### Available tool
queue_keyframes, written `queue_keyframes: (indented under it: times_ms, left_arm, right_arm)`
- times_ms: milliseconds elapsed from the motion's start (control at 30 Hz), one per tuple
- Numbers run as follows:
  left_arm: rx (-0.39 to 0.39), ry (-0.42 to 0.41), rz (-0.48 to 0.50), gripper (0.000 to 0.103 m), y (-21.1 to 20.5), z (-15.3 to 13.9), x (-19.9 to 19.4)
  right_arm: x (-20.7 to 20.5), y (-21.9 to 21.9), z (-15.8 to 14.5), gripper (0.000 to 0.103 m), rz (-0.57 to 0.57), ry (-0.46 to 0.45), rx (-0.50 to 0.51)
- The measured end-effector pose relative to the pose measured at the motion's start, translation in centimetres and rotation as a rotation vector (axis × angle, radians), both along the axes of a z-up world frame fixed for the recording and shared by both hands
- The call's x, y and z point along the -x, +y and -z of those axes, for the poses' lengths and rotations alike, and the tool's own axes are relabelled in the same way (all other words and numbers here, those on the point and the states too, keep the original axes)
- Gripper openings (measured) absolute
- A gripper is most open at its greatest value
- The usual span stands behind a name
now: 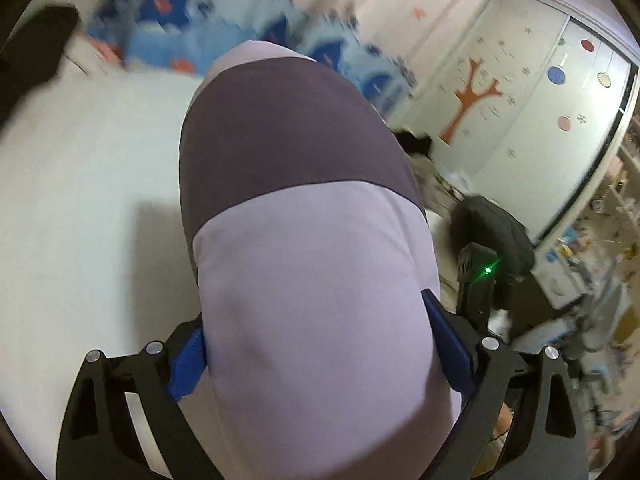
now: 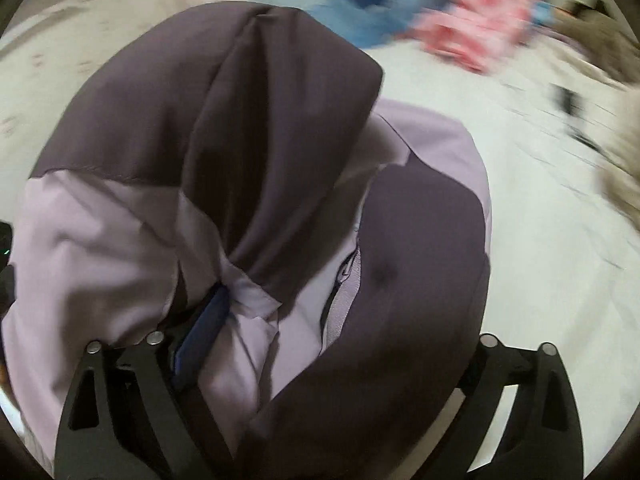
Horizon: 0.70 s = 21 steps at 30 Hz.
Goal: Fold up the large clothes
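My left tongs (image 1: 320, 344): spread wide, the padded jacket (image 1: 304, 208) bulging between my blue pads (image 1: 188, 364); grip I cannot tell.
My right tongs (image 2: 320, 344): gaping wide, jacket folds filling them.
Jacket: lying on the white bed (image 1: 80, 184), blue blanket (image 1: 224, 12) beyond.

readable text: none in either view
jacket (image 1: 312, 280): no label or brand legible
wardrobe door (image 1: 520, 92): only tree and dot stickers, no words
blue bedding (image 1: 224, 12): pattern blurred, no legible print

Soft indoor light, motion-blurred fisheye edges.
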State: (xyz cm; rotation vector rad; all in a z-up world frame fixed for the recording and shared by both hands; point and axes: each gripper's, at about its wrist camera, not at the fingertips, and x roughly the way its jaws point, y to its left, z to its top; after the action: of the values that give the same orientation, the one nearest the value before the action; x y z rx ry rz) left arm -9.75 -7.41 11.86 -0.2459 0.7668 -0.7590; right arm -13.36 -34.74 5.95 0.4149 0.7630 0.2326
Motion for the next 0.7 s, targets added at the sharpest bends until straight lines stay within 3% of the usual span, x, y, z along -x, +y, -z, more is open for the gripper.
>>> queue_keyframes:
  times_ms: [67,100,167,200,267,333,400,467,600,700]
  left_arm:
    - [-0.061,-0.010,-0.058,0.091,3.8,-0.1,-0.2]
    - [-0.116,0.015,-0.090,0.091,5.8,0.7,-0.5]
    - [-0.192,0.133,-0.131,0.091,8.7,3.9,-1.6]
    - [-0.215,0.236,-0.169,0.091,10.9,7.2,-2.6]
    - [-0.199,0.289,-0.195,0.092,13.5,10.4,-2.6]
    - [-0.182,0.269,-0.192,0.093,13.7,10.6,-1.9]
    - [-0.235,0.222,-0.208,0.093,12.6,10.0,-1.6]
    - [-0.262,0.206,-0.218,0.093,12.5,9.3,-1.7]
    - [-0.299,0.182,-0.219,0.097,12.3,8.7,-1.2]
    - [-0.314,0.174,-0.214,0.098,12.2,7.9,-1.3]
  right_arm:
    - [-1.6,5.1,0.1,0.090,-0.086,-0.012,0.046]
    - [-2.5,7.7,0.9,0.090,-0.127,0.021,0.132]
    - [-3.4,11.2,3.4,0.094,-0.182,0.098,0.303]
    - [-3.6,11.9,4.6,0.097,-0.180,0.115,0.352]
    - [-3.6,10.8,6.1,0.096,-0.187,0.164,0.261]
    - [-3.4,10.8,5.9,0.096,-0.211,0.190,0.290]
    - [-3.3,11.2,4.1,0.096,-0.226,0.210,0.376]
    - [-3.1,11.4,1.2,0.096,-0.204,0.167,0.444]
    - [-3.5,11.0,-6.3,0.096,-0.082,0.007,0.395]
    - [-6.7,12.3,-8.1,0.096,-0.049,-0.006,0.418]
